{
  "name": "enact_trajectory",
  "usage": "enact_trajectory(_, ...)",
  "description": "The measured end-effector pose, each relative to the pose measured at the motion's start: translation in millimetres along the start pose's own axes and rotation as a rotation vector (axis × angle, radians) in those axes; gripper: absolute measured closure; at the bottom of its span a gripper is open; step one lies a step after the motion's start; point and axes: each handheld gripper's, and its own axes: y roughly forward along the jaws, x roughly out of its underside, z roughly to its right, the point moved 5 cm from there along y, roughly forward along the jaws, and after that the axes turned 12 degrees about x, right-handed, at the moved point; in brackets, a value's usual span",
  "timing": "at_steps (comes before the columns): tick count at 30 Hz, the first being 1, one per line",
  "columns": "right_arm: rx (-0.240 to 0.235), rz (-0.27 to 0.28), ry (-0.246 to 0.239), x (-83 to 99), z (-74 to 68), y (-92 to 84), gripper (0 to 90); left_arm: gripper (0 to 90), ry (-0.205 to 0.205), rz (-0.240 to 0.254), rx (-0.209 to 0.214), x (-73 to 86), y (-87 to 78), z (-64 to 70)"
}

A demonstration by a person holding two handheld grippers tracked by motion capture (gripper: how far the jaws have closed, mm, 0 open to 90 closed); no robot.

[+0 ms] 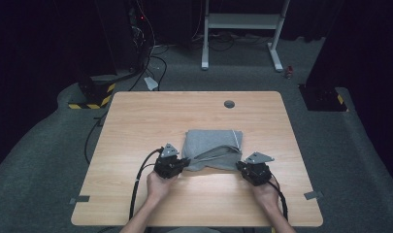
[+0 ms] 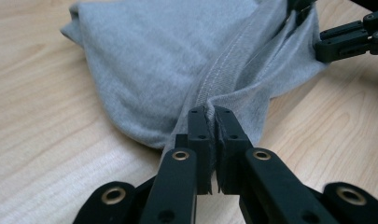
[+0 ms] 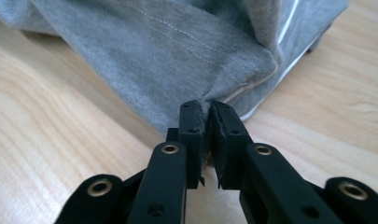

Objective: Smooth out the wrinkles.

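A person sits at the near edge of a pale wooden table (image 1: 136,126), forearms reaching in, one black two-jaw gripper in each hand. The left gripper (image 2: 209,122) has its jaws pressed together on a bunched fold of a grey garment (image 1: 213,148), right where a stitched seam runs down to the near edge. The right gripper (image 3: 206,116) likewise pinches the cloth at the garment's other near corner, beside a thin white trim line; its jaws look a touch less tight, though fabric plainly sits between the pads.

Both hands hold the two near corners at once, most likely so the cloth can be lifted or drawn over evenly without one side sagging, as in folding.

The garment lies near the middle of the table, just beyond the grippers, already gathered into a compact, roughly square bundle. It is soft heathered grey knit, with double rows of pale stitching and loose ridges where the pull of the jaws tents it upward. It may be a T-shirt or a sweatshirt; the folds hide too much to be sure.

Farther off sit a small round grommet (image 1: 229,104) in the tabletop, then grey carpet and a white metal frame (image 1: 242,22) in the dark.
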Motion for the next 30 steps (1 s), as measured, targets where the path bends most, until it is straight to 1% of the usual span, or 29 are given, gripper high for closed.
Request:
enact_trajectory(1,-0.004,-0.001,0.000,0.7,-0.4,0.1,78.9,85.9,0.002,-0.004,-0.001,0.7,1.1,0.0)
enact_trajectory(2,-0.004,-0.001,0.000,0.7,-0.4,0.1,78.9,85.9,-0.003,-0.004,0.001,0.9,2.3,0.4)
enact_trajectory(3,-0.015,-0.006,0.026,0.4,-0.7,-1.6,73.3,86.0,0.001,-0.012,0.001,0.9,4.8,0.2)
enact_trajectory(5,-0.024,0.012,0.051,-1.4,1.4,-4.8,67.9,86.0,0.001,-0.020,-0.001,1.1,7.9,0.2)
enact_trajectory(6,-0.024,0.012,0.051,-1.4,1.4,-4.8,67.9,86.0,0.001,-0.020,-0.001,1.1,7.9,0.2)
enact_trajectory(8,-0.030,0.026,0.092,-4.4,4.8,-8.5,62.5,86.0,0.002,-0.029,0.000,1.2,10.8,-0.4)
enact_trajectory(9,-0.036,0.032,0.141,-8.7,9.7,-10.9,58.7,86.0,-0.005,-0.026,0.000,1.2,12.7,-1.2)
enact_trajectory(10,-0.036,0.032,0.141,-8.7,9.7,-10.9,58.7,86.1,-0.005,-0.026,0.000,1.2,12.7,-1.2)
enact_trajectory(11,-0.028,0.042,0.178,-14.2,14.4,-11.3,58.5,86.0,-0.007,-0.029,0.003,1.2,14.0,-2.4)
enact_trajectory(12,-0.028,0.042,0.178,-14.2,14.4,-11.3,58.5,86.1,-0.007,-0.029,0.003,1.2,14.0,-2.4)
enact_trajectory(13,-0.031,0.042,0.191,-17.2,16.1,-10.4,58.6,86.1,-0.011,-0.026,0.002,1.0,14.7,-2.8)
enact_trajectory(14,-0.031,0.039,0.206,-23.1,18.2,-5.9,59.0,86.1,-0.021,-0.022,0.006,0.5,15.5,-4.2)
enact_trajectory(15,-0.031,0.039,0.206,-23.1,18.2,-5.9,59.0,86.1,-0.021,-0.022,0.006,0.5,15.5,-4.2)
enact_trajectory(16,-0.030,0.023,0.213,-25.4,19.0,-2.0,60.0,86.1,-0.029,-0.018,0.007,0.2,15.8,-4.7)
enact_trajectory(17,-0.040,0.004,0.222,-29.1,19.9,4.2,70.0,86.0,-0.026,-0.018,0.009,0.2,15.1,-5.8)
enact_trajectory(18,-0.040,0.004,0.222,-29.1,19.9,4.2,70.0,86.0,-0.026,-0.018,0.009,0.2,15.1,-5.8)
enact_trajectory(19,-0.048,0.008,0.209,-31.4,18.0,4.5,82.0,86.1,-0.029,-0.017,0.009,0.2,14.5,-4.8)
enact_trajectory(20,-0.048,0.008,0.209,-31.4,18.0,4.5,82.0,86.1,-0.019,-0.016,0.008,-0.1,13.1,-4.2)
enact_trajectory(21,-0.041,0.021,0.176,-31.9,14.2,-0.2,87.2,86.0,-0.021,-0.012,0.011,-0.3,11.3,-2.4)
enact_trajectory(22,-0.038,0.026,0.164,-31.3,11.8,-4.1,88.0,86.0,-0.018,-0.005,0.014,-0.9,9.1,-0.9)
enact_trajectory(23,-0.036,0.034,0.149,-30.4,10.0,-8.3,88.4,85.9,-0.005,0.007,0.017,-2.2,3.7,1.8)
enact_trajectory(24,-0.036,0.034,0.149,-30.4,10.0,-8.3,88.4,85.9,-0.005,0.007,0.017,-2.2,3.7,1.8)
enact_trajectory(25,-0.040,0.046,0.134,-27.2,6.7,-17.6,88.9,85.8,0.001,0.015,0.025,-2.7,-1.0,5.3)
enact_trajectory(27,-0.044,0.045,0.124,-22.6,4.7,-24.2,88.7,85.8,0.010,0.018,0.028,-1.9,-3.1,7.5)
enact_trajectory(28,-0.044,0.045,0.124,-22.6,4.7,-24.2,88.7,85.8,0.010,0.018,0.028,-1.9,-3.1,7.5)
enact_trajectory(30,-0.030,0.042,0.130,-18.7,6.7,-23.5,78.2,85.8,0.009,0.014,0.028,-0.2,-2.6,8.0)
